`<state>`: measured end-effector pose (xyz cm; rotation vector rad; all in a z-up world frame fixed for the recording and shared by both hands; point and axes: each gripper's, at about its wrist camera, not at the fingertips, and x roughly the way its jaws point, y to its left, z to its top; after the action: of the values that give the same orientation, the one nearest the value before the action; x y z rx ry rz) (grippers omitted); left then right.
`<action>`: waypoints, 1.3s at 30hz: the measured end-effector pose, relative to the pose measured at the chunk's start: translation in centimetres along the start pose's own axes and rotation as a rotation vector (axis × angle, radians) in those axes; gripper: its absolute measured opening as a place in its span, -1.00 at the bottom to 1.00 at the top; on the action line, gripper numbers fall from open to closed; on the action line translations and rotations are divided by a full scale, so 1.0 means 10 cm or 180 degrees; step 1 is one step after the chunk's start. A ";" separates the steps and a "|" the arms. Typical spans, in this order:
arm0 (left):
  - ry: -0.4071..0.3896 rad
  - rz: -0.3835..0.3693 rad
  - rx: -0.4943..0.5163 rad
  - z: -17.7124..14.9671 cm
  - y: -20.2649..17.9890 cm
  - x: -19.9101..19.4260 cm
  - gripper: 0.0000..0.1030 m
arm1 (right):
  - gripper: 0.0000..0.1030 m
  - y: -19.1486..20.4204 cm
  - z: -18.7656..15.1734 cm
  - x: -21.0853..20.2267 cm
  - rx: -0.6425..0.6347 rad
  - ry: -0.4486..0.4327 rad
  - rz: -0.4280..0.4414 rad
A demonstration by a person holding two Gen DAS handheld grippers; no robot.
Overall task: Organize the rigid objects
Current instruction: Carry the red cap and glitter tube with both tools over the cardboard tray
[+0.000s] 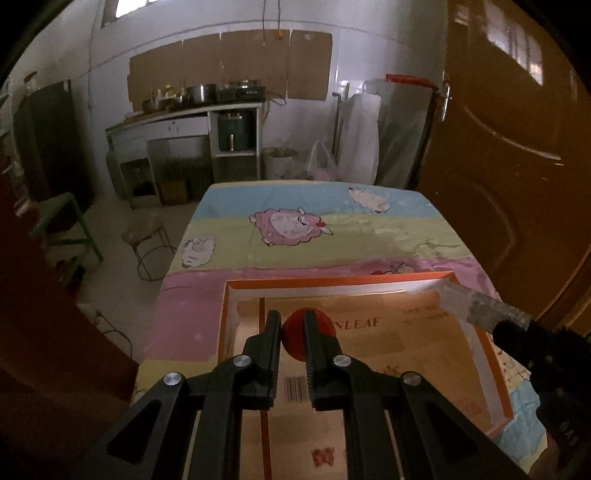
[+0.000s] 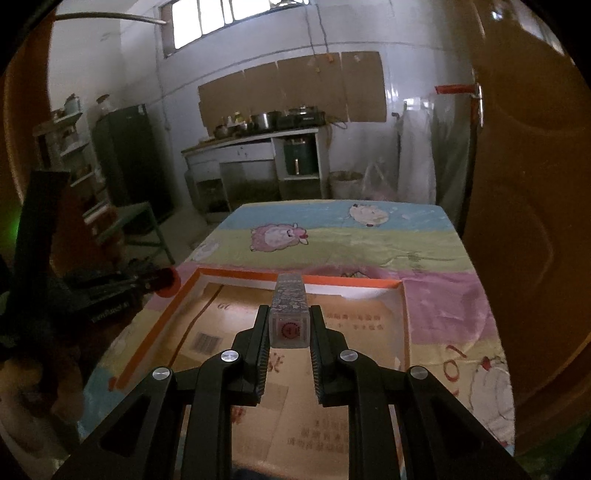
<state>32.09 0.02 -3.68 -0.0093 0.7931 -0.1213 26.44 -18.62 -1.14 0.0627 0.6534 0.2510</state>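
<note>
Both views are dim and warm-tinted, lit mostly by daylight from a high window (image 2: 236,20) that blows out white. Fisheye bending curves the walls, with black vignette corners. The door (image 1: 517,129) shows glare streaks, and edges are softly blurred.

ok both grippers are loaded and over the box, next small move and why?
Probably lower both a little further into the cardboard box before opening. The left gripper is shut on a red round object and the right gripper on a clear rectangular block; both appear above the box floor, not resting on it, so releasing now would drop them.
</note>
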 end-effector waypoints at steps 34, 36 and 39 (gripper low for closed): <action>0.0647 -0.0133 0.0063 -0.14 0.01 0.95 -0.76 | -0.61 -0.24 -0.16 0.91 0.0149 0.0576 -0.0117; 0.0671 -0.0120 0.0095 -0.15 -0.01 0.97 -0.76 | -0.61 -0.24 -0.17 0.91 0.0131 0.0588 -0.0121; 0.0654 -0.0132 0.0179 -0.18 -0.03 0.99 -0.75 | -0.61 -0.21 -0.18 0.92 0.0100 0.0630 -0.0123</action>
<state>37.64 -1.33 -11.96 0.0405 0.9946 -0.1858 32.80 -18.35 -8.31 0.0558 0.8549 0.2111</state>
